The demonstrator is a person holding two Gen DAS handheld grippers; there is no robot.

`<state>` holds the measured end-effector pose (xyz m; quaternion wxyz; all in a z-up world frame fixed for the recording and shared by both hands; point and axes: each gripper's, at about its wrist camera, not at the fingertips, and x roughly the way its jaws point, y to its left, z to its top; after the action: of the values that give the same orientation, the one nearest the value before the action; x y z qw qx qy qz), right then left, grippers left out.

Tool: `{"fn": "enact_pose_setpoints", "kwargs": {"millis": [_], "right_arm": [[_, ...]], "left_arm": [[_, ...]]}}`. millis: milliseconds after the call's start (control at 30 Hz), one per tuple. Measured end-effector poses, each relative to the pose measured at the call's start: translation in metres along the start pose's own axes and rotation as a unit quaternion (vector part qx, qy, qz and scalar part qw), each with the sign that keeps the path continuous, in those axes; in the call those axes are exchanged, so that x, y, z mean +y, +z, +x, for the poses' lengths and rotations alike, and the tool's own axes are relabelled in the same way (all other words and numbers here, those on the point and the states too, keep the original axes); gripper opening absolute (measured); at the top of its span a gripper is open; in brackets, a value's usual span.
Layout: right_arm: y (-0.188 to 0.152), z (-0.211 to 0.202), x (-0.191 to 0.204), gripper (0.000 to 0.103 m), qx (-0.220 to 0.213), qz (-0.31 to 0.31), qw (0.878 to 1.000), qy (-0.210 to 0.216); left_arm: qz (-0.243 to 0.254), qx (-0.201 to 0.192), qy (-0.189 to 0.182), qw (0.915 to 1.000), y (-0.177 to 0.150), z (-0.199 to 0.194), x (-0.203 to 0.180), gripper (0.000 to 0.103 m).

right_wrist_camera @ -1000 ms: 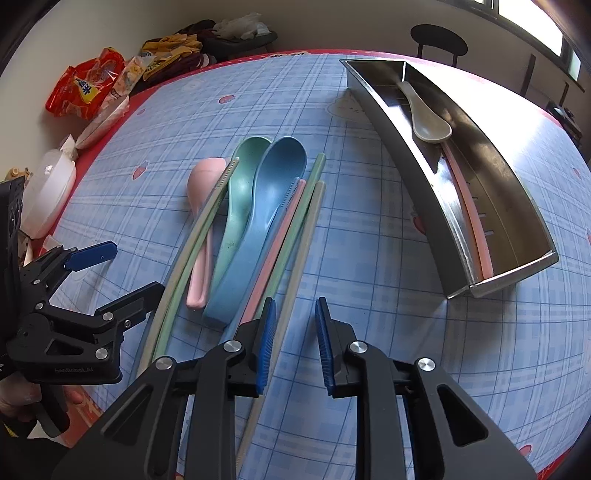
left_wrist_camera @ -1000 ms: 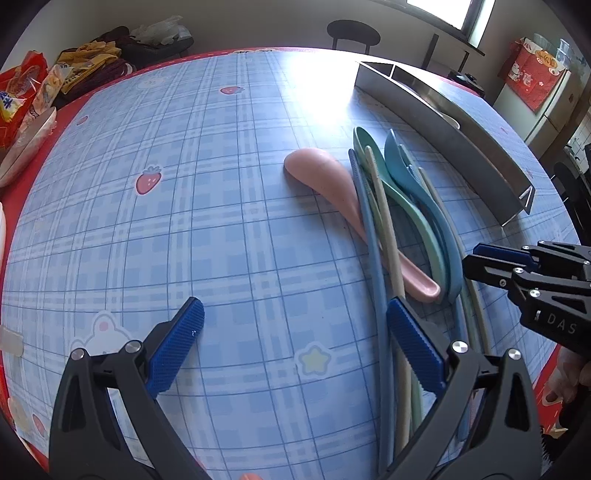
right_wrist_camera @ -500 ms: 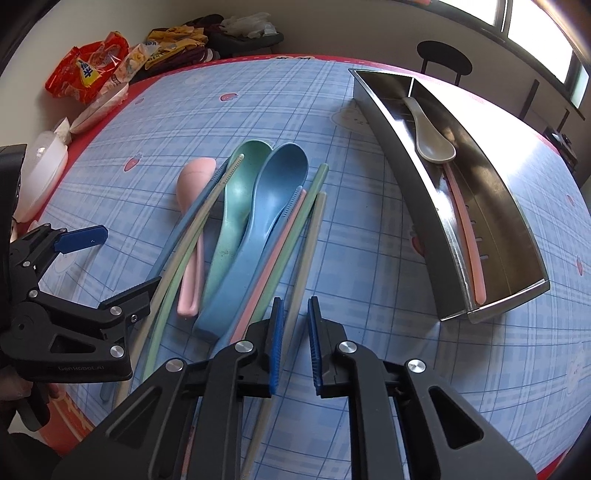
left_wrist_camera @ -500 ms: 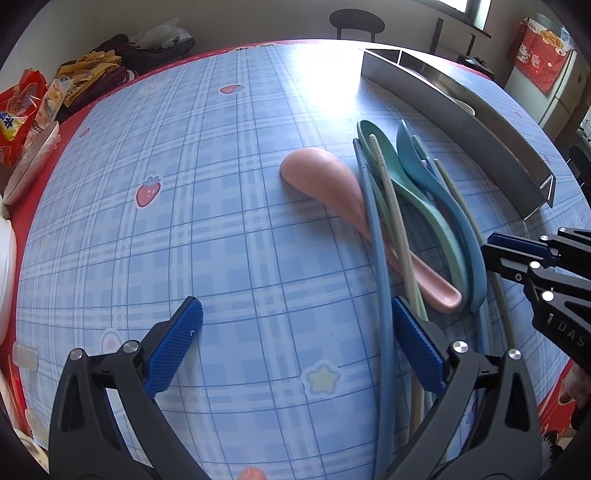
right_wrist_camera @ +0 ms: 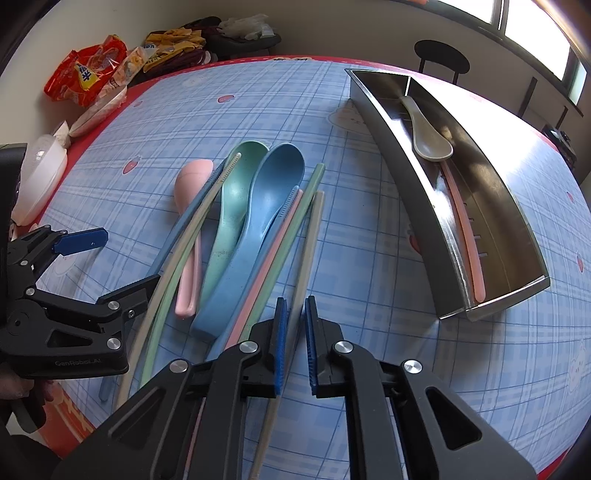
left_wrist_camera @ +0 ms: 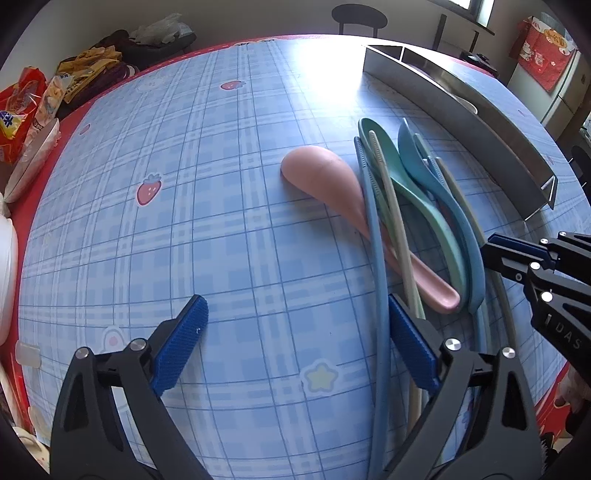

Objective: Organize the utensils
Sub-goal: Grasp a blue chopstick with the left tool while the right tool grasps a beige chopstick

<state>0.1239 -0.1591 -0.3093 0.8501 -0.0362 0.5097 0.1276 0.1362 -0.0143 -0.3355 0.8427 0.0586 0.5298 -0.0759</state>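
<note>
Sunlit from windows behind, a round table (right_wrist_camera: 369,229) carries a smooth blue plaid cloth printed with strawberries and stars, red at its rim. Near its front edge lies a loose bundle of matte plastic utensils. Three spoons have deep oval bowls: a pink spoon (right_wrist_camera: 192,184) lying bowl-down, a green spoon (right_wrist_camera: 236,192) and a blue spoon (right_wrist_camera: 266,206), the last two nested side by side. Around them run long thin chopsticks, some ribbed at the tip; I count about six, in blue, beige, green and pink, though where they overlap the count is unsure.

The right gripper (right_wrist_camera: 293,339) has its blue ribbed pads pinched tight on the rightmost chopstick, a pale beige chopstick (right_wrist_camera: 312,236), near its lower end. The left gripper (left_wrist_camera: 295,343) stands wide, jaws closing, with bare cloth and a blue chopstick (left_wrist_camera: 380,280) between them; that stick runs just inside the right-hand pad, which may be touching it, and the other pad touches nothing.

Toward the right edge of the table sits one long, shiny stainless-steel tray (right_wrist_camera: 402,177) with straight walls and a divider. Inside lie one grey-beige spoon (right_wrist_camera: 428,140) and one pink chopstick (right_wrist_camera: 461,221).

Along the far left edge are crinkled snack bags (right_wrist_camera: 85,77), a white plastic container (right_wrist_camera: 40,173) and a heap of dark cloth (right_wrist_camera: 221,33).
</note>
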Motion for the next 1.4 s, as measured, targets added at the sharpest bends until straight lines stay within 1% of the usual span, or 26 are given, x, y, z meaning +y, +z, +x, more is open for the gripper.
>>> {"fn": "enact_pose_setpoints", "kwargs": {"millis": [33,100,133,200,233,267,400,500,667,900,1133,1233,1300,1367,1400], "right_arm": [[0.000,0.000,-0.001,0.009,0.000,0.002,1.000,0.001],[0.000,0.000,-0.001,0.009,0.000,0.003,1.000,0.002],[0.000,0.000,-0.001,0.009,0.000,0.004,1.000,0.002],[0.000,0.000,-0.001,0.009,0.000,0.005,1.000,0.003],[0.000,0.000,-0.002,0.009,0.000,0.005,1.000,0.004],[0.000,0.000,-0.002,0.009,0.001,0.006,1.000,0.005],[-0.001,0.000,-0.004,0.009,-0.001,0.010,1.000,0.011],[-0.002,0.000,-0.004,0.009,-0.002,0.011,1.000,0.011],[-0.002,0.000,-0.006,0.008,-0.004,0.016,1.000,0.017],[-0.002,0.000,-0.008,0.008,-0.004,0.021,1.000,0.022],[-0.002,0.000,-0.004,0.008,-0.004,0.004,1.000,0.013],[0.000,0.000,-0.003,0.007,0.004,0.004,1.000,0.013],[0.002,-0.001,-0.007,0.007,0.010,0.019,1.000,0.014],[0.002,-0.008,-0.011,0.006,0.002,0.032,0.999,0.021],[0.002,-0.013,-0.013,0.006,-0.004,0.032,0.999,0.023]], "left_arm": [[0.006,-0.005,-0.002,1.0000,0.000,-0.003,-0.002,0.081],[0.021,-0.011,-0.007,0.9997,0.000,-0.007,-0.008,0.054],[0.028,-0.012,-0.010,0.9995,0.000,-0.009,-0.013,0.048],[0.041,-0.015,-0.015,0.9989,0.000,-0.010,-0.018,0.024],[0.044,-0.015,-0.017,0.9988,0.000,-0.010,-0.020,0.019],[0.043,-0.016,-0.020,0.9987,0.000,-0.010,-0.020,0.011],[0.007,-0.018,-0.055,0.9983,-0.001,-0.010,-0.008,0.011],[-0.028,-0.017,-0.081,0.9962,-0.002,-0.009,0.001,0.012],[-0.051,-0.020,-0.102,0.9933,-0.007,-0.009,0.007,0.014],[-0.061,-0.022,-0.114,0.9914,-0.012,-0.009,0.009,0.014],[-0.066,-0.026,-0.125,0.9896,-0.012,-0.008,0.018,0.014],[-0.070,-0.019,-0.121,0.9900,-0.008,-0.007,0.019,0.014],[-0.076,-0.008,-0.128,0.9888,-0.004,-0.006,0.021,0.011],[-0.082,0.004,-0.135,0.9875,-0.002,-0.006,0.024,0.010],[-0.085,0.007,-0.131,0.9877,-0.003,-0.009,0.025,0.010]]}}
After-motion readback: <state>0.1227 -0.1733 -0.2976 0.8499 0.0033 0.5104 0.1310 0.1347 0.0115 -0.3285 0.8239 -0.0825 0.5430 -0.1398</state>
